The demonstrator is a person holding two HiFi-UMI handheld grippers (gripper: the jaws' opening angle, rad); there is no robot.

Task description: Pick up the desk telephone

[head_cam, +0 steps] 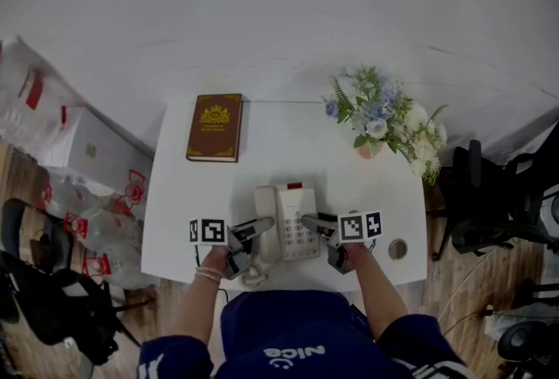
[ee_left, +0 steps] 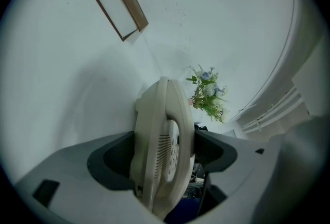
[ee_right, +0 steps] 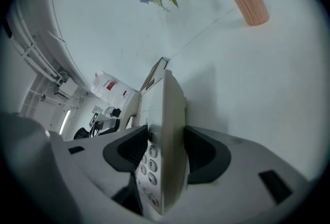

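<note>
The cream desk telephone point(head_cam: 286, 220) lies near the front edge of the white table point(head_cam: 279, 146), handset on the left, keypad on the right. My left gripper point(head_cam: 262, 225) comes in from the left, and in its own view the handset side of the telephone point(ee_left: 161, 135) fills the gap of the left gripper point(ee_left: 162, 155), both pads against it. My right gripper point(head_cam: 311, 221) comes in from the right. There the keypad edge of the telephone point(ee_right: 172, 114) stands between the pads of the right gripper point(ee_right: 163, 149), which touch its face and underside.
A brown book point(head_cam: 215, 127) lies at the back left of the table. A pink vase with flowers point(head_cam: 383, 120) stands at the back right. A small round object point(head_cam: 397, 248) sits at the front right. The coiled cord point(head_cam: 253, 272) hangs off the front edge. Chairs point(head_cam: 489, 203) flank the table.
</note>
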